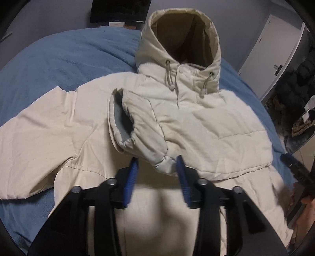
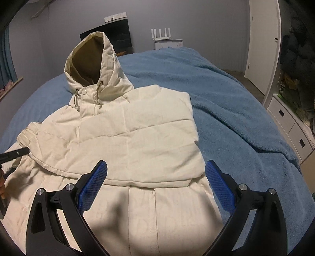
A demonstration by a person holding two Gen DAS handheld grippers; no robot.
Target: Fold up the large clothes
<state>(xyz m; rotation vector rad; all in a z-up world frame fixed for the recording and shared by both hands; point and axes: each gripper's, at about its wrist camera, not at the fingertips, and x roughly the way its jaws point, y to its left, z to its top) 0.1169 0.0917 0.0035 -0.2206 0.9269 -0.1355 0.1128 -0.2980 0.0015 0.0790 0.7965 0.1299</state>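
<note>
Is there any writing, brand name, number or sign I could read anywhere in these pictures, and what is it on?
None can be read.
White box by the far wall: red and blue marks, too small and blurred to read.
White card under the dark screen: a faint mark, unreadable.
Cream hooded padded jacket on the blue fleece blanket: no label or print showing.

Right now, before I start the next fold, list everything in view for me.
jacket: one, cream, flat on the blanket, one sleeve folded across its chest
hood: one, cream with tan lining, standing open at the far end
blanket: one, blue, under the jacket
door: one, white, far right
drawer unit: one, white, right edge
dark screen: one, black, at the far wall
left gripper: black with blue pads, open, above the folded cuff
right gripper: black with blue pads, open, above the hem
</note>
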